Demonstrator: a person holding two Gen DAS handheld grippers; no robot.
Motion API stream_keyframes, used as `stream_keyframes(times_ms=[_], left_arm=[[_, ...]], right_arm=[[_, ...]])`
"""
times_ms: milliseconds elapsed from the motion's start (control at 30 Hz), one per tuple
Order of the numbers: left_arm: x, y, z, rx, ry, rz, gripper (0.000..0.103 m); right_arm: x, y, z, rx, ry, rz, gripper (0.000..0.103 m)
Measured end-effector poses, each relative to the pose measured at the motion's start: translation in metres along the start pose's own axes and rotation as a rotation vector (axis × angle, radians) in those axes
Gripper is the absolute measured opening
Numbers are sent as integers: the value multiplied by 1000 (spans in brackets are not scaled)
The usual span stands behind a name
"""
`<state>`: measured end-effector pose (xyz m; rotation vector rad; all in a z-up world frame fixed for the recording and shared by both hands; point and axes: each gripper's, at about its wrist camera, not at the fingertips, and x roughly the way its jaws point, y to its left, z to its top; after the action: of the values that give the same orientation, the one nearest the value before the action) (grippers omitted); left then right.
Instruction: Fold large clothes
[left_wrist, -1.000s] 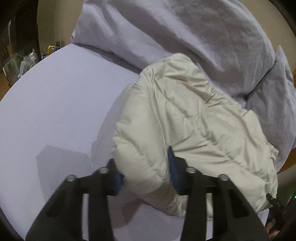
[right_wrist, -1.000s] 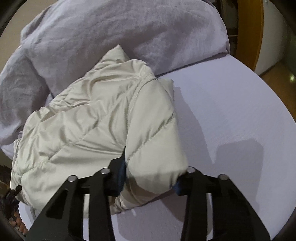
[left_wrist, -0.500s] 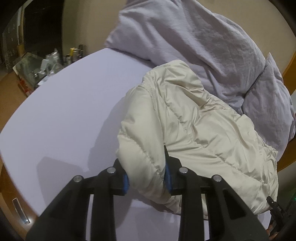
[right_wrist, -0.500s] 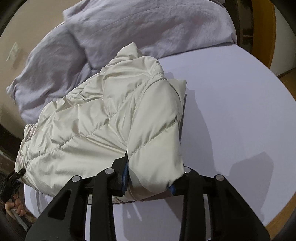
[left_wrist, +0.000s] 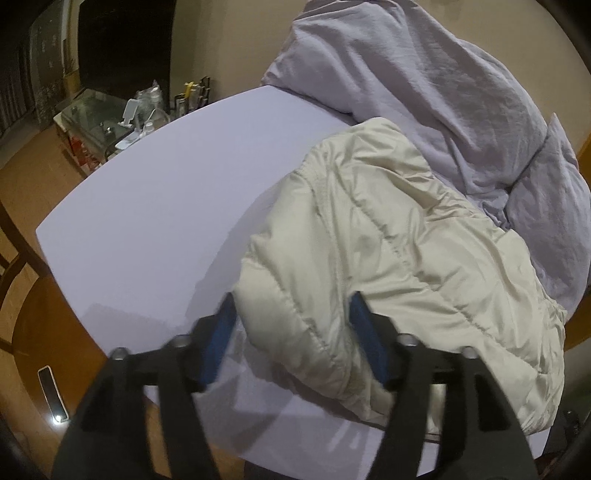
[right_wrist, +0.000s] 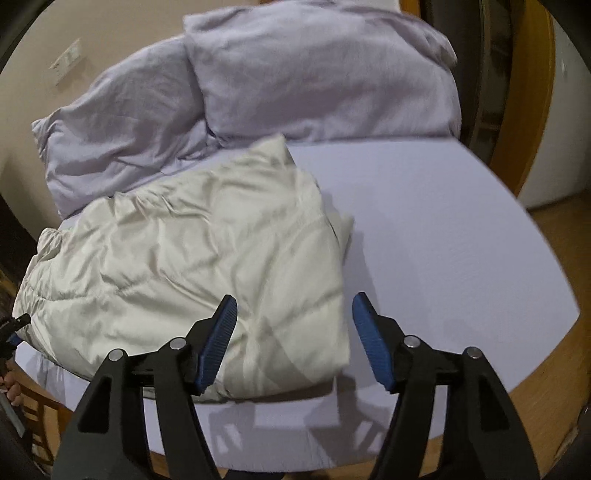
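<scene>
A cream quilted puffer jacket (left_wrist: 388, 240) lies folded on the lilac bed sheet (left_wrist: 155, 206), its far end against a heap of bedding. My left gripper (left_wrist: 291, 317) hangs over the jacket's near left corner. Its jaws are opening, and the puffy corner sits between the blue pads (left_wrist: 218, 343) without being pinched. In the right wrist view the jacket (right_wrist: 207, 258) rests flat under my right gripper (right_wrist: 291, 317). Those jaws are also opening, above the jacket's near right corner and apart from the cloth.
A crumpled lilac duvet (right_wrist: 314, 81) and pillow (right_wrist: 122, 125) fill the far side of the bed. A cluttered side table (left_wrist: 122, 118) stands beyond the left edge. A wooden frame (right_wrist: 532, 92) rises at right. Bare sheet (right_wrist: 443, 240) lies right of the jacket.
Both grippers were shut on the jacket's folded near edge and now stand wide, having let it go. Both have drawn back toward the bed's near edge, and the jacket has settled flat.
</scene>
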<state>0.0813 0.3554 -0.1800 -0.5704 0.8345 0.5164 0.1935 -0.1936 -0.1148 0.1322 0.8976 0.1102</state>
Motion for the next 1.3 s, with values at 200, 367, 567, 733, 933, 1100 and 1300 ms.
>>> stream_keyframes(times_ms=[200,367,567,733,933,1100,1300], left_arm=[[11,3,3,-48,22,-9,83],[21,2,3,-90,41,-26,86],[30,-2,4,-150,43,-68,80],[28,-10,8,-160,23,-88,59],[17,-12,12,-167,-7,-123,31],[-8,-26,18,-132,-66,-185,25],[-49,-64,28,-44,-148,-292,23]], right_arm=[[11,52,8,-117,13,41,69],[36,87,-7,-189,68,57,69],[58,102,-27,-232,103,14,73],[66,106,-35,-263,95,-7,75],[68,107,-35,-267,94,-11,75],[68,108,-36,-280,91,-18,75],[69,110,-36,-282,97,-14,75]])
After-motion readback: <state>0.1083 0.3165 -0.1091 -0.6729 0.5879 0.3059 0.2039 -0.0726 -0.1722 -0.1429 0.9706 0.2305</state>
